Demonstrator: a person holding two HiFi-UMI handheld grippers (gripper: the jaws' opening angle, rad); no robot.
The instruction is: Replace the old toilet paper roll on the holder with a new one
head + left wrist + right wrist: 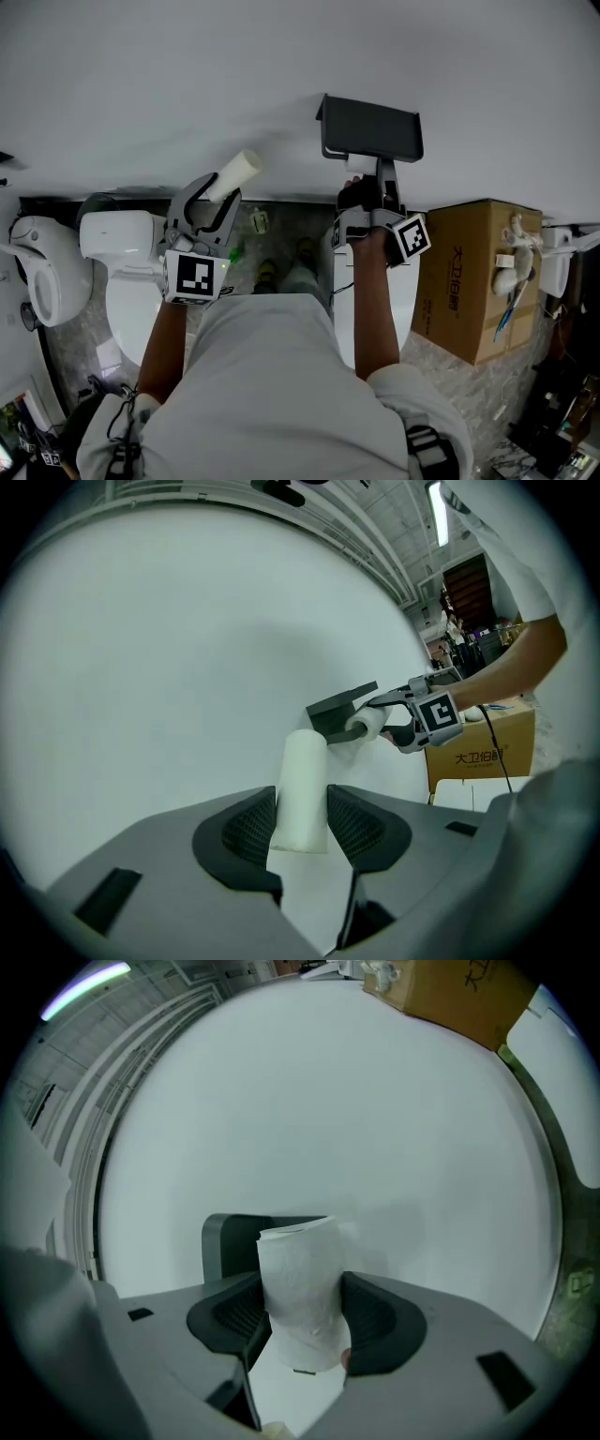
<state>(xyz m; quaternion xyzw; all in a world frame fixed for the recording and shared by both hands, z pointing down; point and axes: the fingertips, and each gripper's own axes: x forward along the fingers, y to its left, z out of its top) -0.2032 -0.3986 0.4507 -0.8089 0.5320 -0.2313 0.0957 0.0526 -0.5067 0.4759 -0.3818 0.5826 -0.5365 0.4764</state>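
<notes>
Left forearm (161, 342) outstretched, hand-held gripper (214, 195) clamping roll (239, 169)

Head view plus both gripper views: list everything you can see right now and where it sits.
Holder: one, dark grey, on the white wall, just above the right gripper.
Smooth roll: one, white, clamped in the left gripper.
Toilet paper roll: one, white, clamped in the right gripper, close to the holder.
Toilet: one, white, on the floor at left.
Cardboard box: one, brown, at right, small white items on top.
Left gripper: grey, raised toward the wall.
Right gripper: grey, at the holder.
</notes>
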